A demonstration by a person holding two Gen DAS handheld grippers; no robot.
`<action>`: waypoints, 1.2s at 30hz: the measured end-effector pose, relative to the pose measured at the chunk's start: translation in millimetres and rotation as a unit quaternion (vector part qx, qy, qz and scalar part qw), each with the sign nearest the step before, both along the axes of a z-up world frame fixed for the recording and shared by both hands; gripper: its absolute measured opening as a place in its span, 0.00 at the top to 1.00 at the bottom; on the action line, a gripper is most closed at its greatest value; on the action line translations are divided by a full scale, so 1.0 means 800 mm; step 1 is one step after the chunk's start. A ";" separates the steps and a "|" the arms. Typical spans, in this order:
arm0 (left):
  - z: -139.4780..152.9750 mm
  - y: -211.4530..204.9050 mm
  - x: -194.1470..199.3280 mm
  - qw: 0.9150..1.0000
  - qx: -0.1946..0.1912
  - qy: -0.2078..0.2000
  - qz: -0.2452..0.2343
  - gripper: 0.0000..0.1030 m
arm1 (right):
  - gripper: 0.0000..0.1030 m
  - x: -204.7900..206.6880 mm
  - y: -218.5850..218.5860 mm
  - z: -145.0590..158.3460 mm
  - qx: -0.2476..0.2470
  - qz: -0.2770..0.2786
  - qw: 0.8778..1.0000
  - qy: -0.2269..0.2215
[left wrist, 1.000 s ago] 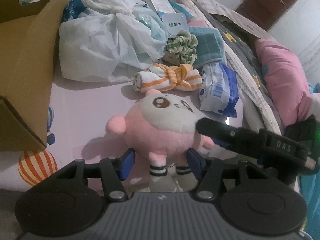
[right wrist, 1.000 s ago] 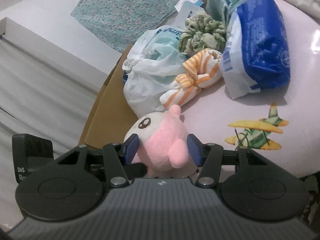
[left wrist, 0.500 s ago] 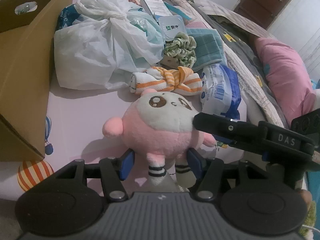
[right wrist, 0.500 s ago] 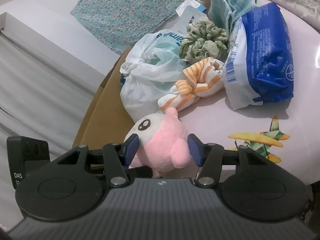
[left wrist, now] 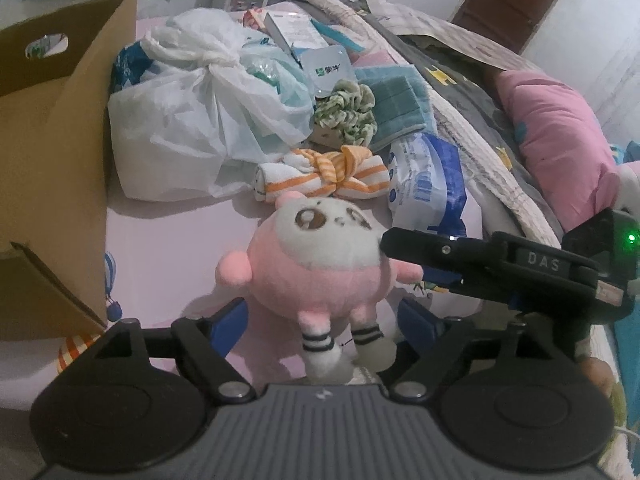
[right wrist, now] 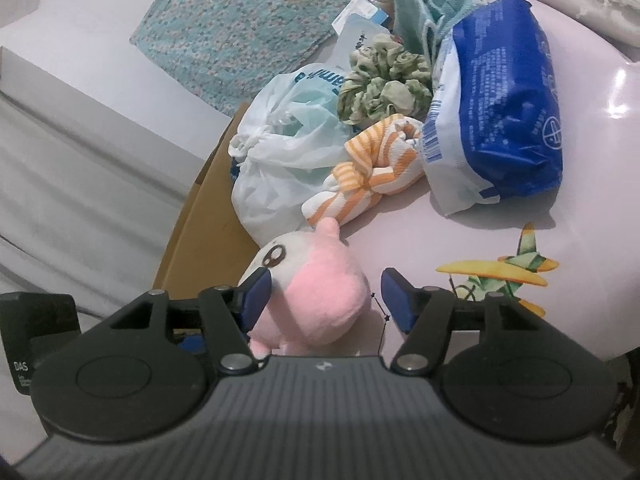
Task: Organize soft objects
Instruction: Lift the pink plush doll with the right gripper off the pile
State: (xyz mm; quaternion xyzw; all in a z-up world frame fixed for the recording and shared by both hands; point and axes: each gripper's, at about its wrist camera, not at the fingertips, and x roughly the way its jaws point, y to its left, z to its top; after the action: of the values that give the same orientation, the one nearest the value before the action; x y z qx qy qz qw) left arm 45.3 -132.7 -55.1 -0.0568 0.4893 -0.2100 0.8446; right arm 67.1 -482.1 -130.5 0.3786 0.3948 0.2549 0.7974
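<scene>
Nearest, the left tongs (left wrist: 322, 322) stand wide, having just been opening, both blue pads clear of the pink plush toy (left wrist: 316, 268) whose striped legs dangle between them. The right tongs (right wrist: 326, 300) have also just been opening; one pad sits against the toy's face while the other stands apart, so no real hold. The toy lies on the pink bed sheet (left wrist: 168, 240), looking light, squashy and easy to pinch around its round body. At twelve o'clock beyond it lie a knotted orange-striped cloth (left wrist: 320, 176), then a green scrunchie (left wrist: 346, 114) and a white plastic bag (left wrist: 200, 116). Only the left view shows the cardboard box (left wrist: 48, 152) at ten o'clock with its handle hole; only the right view shows the blue wipes pack (right wrist: 500, 120) face-on.
</scene>
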 end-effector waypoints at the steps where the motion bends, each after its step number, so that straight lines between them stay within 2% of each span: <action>1: 0.001 0.000 -0.001 1.000 0.001 -0.004 -0.001 0.16 | 0.39 0.000 0.000 -0.001 0.002 0.000 1.000 0.001; 8: -0.001 -0.005 0.005 1.000 0.018 -0.013 -0.008 0.16 | 0.38 0.001 0.002 -0.001 0.013 0.007 1.000 0.005; 18: -0.013 -0.016 0.008 0.999 0.040 0.002 -0.036 0.12 | 0.36 0.009 0.021 -0.002 0.017 0.034 0.999 0.007; 25: -0.015 -0.019 0.009 0.998 0.046 -0.005 -0.044 0.12 | 0.31 0.006 0.022 0.005 0.023 0.056 0.998 -0.001; 29: -0.017 -0.021 0.010 0.998 0.046 -0.009 -0.049 0.11 | 0.30 0.009 0.030 0.000 0.007 0.065 0.998 0.014; 36: -0.015 -0.013 0.009 0.998 0.044 0.000 -0.050 0.11 | 0.33 0.014 0.034 -0.008 0.026 0.061 0.998 0.022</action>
State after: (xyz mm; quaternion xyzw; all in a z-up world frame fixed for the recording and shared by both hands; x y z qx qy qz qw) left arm 52.1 -143.3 -67.0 0.0047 0.5000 -0.2306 0.8348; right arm 78.4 -455.3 -136.9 0.3801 0.4281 0.3048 0.7612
